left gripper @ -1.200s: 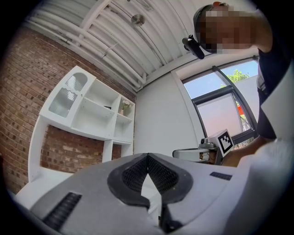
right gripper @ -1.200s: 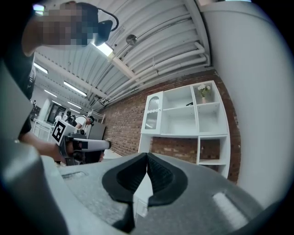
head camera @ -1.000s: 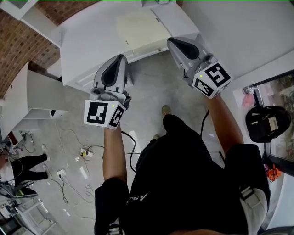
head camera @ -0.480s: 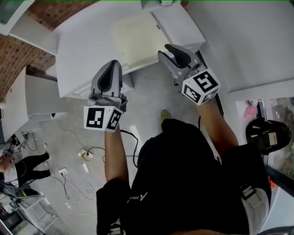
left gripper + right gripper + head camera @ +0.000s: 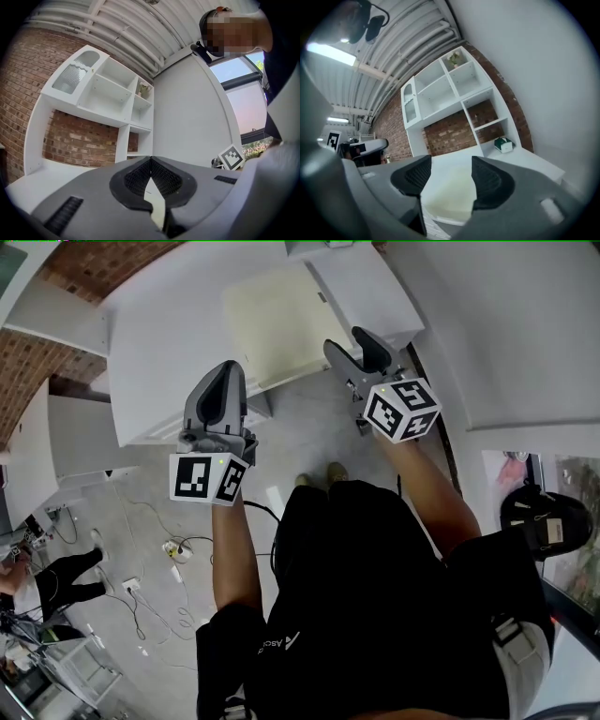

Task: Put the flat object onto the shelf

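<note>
The flat object (image 5: pixel 272 320) is a pale yellow sheet lying on the white unit top (image 5: pixel 159 343); in the right gripper view the flat object (image 5: pixel 450 199) shows beyond the jaws. My right gripper (image 5: pixel 361 341) hovers just right of the sheet's near corner, apart from it. Its jaws are opening, and the right gripper (image 5: pixel 451 176) has nothing between its pads. My left gripper (image 5: pixel 227 376) is held over the floor by the unit's front edge. In its own view the left gripper (image 5: pixel 150 163) is shut, tips meeting, with nothing held.
A white shelf unit (image 5: pixel 450 89) stands against a brick wall, with a small green and white box (image 5: pixel 504 144) in its lowest bay. Cables and a power strip (image 5: pixel 173 549) lie on the floor. A black bag (image 5: pixel 548 521) sits at the right, and a person (image 5: pixel 47 577) stands at the far left.
My right gripper has drawn back from the sheet's edge, turned its cube, and its jaws have parted. The sheet stays flat on the white top. The left gripper has barely moved.
</note>
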A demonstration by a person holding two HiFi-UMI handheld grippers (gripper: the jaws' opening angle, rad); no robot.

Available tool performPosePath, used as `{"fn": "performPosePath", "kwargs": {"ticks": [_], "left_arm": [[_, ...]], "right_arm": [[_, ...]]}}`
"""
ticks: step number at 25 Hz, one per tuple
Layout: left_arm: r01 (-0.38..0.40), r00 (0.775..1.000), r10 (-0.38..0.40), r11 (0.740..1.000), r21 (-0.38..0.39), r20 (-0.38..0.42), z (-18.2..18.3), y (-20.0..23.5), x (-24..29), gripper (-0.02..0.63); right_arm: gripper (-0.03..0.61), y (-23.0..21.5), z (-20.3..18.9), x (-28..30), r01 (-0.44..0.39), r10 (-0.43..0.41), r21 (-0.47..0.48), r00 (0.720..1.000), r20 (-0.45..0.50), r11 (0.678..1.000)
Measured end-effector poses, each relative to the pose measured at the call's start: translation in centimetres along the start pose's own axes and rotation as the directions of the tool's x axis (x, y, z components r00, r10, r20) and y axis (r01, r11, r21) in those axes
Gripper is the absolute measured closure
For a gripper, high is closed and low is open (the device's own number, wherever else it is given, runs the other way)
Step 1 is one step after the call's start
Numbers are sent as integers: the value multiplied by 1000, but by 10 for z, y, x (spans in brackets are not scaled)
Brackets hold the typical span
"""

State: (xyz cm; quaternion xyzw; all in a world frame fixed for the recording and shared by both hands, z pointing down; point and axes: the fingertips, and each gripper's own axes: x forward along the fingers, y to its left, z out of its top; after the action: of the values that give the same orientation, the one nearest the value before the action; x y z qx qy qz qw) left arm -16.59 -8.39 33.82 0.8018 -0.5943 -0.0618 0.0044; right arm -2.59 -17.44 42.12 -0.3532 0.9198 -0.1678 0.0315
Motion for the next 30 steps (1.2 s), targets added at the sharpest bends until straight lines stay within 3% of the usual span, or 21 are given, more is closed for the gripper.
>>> {"fn": "performPosePath", "kwargs": {"ticks": [6,10,19,24,30], "left_arm": [[32,999,-32,999,-6,-13,-2,15,1,615],[54,998,-54,998,-14,-21,-5,27,-1,615],[80,996,-82,996,-43,-45,-20,45,-10,615],[77,995,-80,996,-46,-65,-26,52,-18,615],[66,995,-69,997,-32,-79,-28,59,-23,615]], "right_arm": [[272,-25,-36,13,115,-115,235,993,-11,965],[242,-37,-68,22,199,-197,354,980,-41,914],[202,-58,-145,29,307,-290,636,947,-135,708],[199,-65,-176,37,299,-302,757,943,-141,580],[199,-72,-198,50,246,-283,851,951,-121,464]]}}
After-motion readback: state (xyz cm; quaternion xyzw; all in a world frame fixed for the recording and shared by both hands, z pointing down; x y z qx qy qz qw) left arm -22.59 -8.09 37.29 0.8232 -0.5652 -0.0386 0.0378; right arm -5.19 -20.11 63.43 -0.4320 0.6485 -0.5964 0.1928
